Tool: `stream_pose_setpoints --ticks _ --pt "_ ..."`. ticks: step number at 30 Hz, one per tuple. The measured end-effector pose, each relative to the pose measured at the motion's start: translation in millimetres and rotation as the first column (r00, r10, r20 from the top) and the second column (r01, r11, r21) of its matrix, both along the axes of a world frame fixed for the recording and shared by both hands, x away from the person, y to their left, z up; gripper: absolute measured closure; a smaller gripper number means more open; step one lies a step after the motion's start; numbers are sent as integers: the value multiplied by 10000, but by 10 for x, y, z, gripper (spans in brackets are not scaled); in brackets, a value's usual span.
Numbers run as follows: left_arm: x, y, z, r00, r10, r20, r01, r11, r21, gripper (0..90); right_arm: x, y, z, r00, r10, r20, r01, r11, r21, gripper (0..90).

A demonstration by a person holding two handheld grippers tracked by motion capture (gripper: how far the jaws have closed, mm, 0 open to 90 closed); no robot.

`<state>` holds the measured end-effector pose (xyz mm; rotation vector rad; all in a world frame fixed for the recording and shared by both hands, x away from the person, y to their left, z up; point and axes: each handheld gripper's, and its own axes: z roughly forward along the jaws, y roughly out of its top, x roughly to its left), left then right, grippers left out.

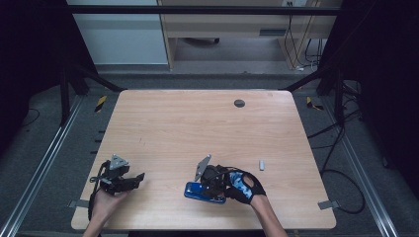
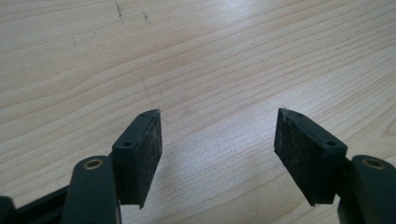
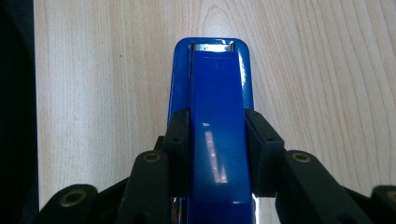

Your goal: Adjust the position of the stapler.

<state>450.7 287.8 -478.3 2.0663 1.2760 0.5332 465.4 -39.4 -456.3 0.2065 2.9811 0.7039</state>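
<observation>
In the high view the right claw [image 1: 205,185] sits at the lower middle of the frame, pinching a blue stapler [image 1: 197,192] that lies on the wooden table [image 1: 197,128] close to its near edge. The right gripper view shows this from close by: the stapler [image 3: 217,116] runs up the middle of the frame, with a black jaw pressed against each of its long sides and its metal tip towards the top. At the left edge of that view the table ends in darkness.

The left claw [image 1: 138,177] is at the lower left of the high view, well apart from the stapler. In the left gripper view it [image 2: 217,135] is spread wide, with bare wood between the jaws.

A small grey cylinder [image 1: 262,164] lies to the right of the gloved right hand [image 1: 244,185], apart from it. A dark round grommet [image 1: 239,103] sits in the table near its far edge. Nothing lies between the two claws.
</observation>
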Motion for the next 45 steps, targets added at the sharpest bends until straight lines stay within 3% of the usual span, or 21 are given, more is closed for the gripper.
stream_pose_setpoints --ticks 15,22,26,29,32,34,37,41,45 --pt "5 -14 -13 10000 -40 -78 39 10000 -25 321 -38 -22 -12 9961 883 90 -885 9959 196 660" --pt "4 -15 -12 9999 -92 -106 92 10000 14 319 -25 -16 -8 9944 1052 -36 -1052 9944 122 658" --pt "4 -20 -16 9998 -124 -164 125 9999 24 319 -26 -17 -4 9967 801 -110 -800 9968 75 610" --pt "10 -25 -19 9998 -147 -161 148 9999 40 318 -10 -68 32 9990 425 -160 -416 9976 557 565" --pt "12 -39 -24 9998 -151 -164 151 9999 -9 315 -12 -147 106 9996 197 -199 -172 9926 1204 538" --pt "11 -45 -22 9996 -205 -188 206 9998 7 315 -18 -198 161 9998 -125 -173 148 9901 1393 537" --pt "8 -59 -20 9996 -239 -160 238 9997 -67 316 -49 -279 230 9989 -475 -21 469 9786 2003 541" --pt "0 -75 -10 9992 -350 -167 348 9993 -127 321 -93 -419 310 9943 -1066 97 984 9463 3080 553" --pt "-30 -112 23 9983 -572 -73 569 9978 -338 346 -145 -574 356 9773 -2094 318 1862 9208 3428 591"
